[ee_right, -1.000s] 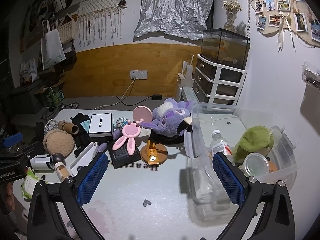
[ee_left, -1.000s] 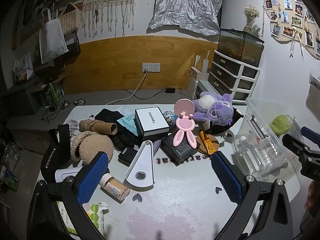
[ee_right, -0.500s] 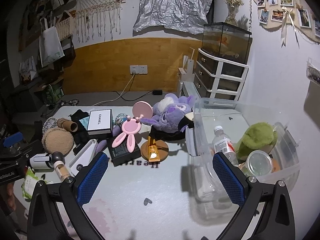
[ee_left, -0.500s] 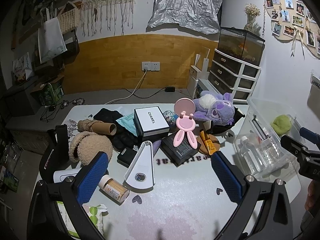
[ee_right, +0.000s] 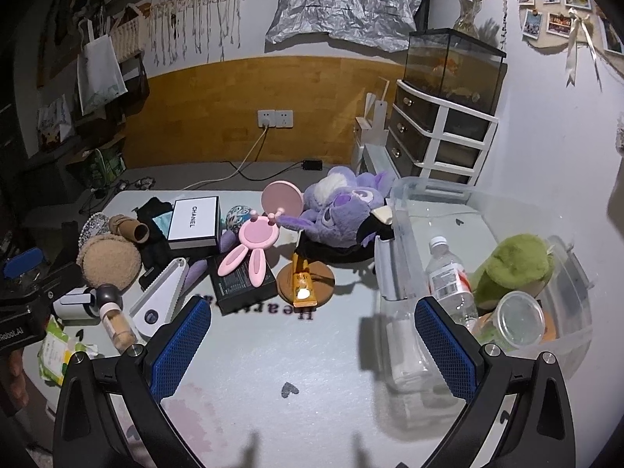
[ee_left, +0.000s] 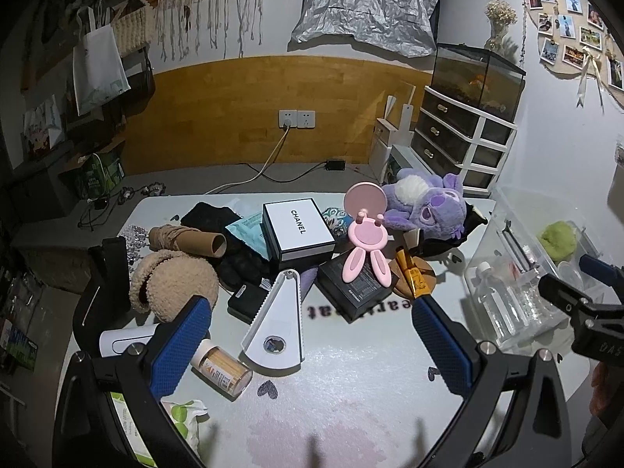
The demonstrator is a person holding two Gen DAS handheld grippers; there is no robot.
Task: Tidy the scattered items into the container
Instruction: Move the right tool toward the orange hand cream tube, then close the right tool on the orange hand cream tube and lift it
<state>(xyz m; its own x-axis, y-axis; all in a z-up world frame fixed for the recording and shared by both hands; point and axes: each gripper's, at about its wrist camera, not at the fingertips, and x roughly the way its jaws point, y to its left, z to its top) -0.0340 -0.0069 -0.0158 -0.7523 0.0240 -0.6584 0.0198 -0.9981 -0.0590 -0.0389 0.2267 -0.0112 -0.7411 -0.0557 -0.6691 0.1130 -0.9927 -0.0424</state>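
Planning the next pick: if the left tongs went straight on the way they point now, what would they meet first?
Probably the white wedge-shaped tool, lying just ahead between the open left tongs on the table; the black box lies beyond. Depth is uncertain.

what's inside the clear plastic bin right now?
In the clear plastic bin: a clear water bottle, a green plush toy and a round clear lidded cup. Something orange shows beside the cup; the plush and cup hide whatever lies under them.
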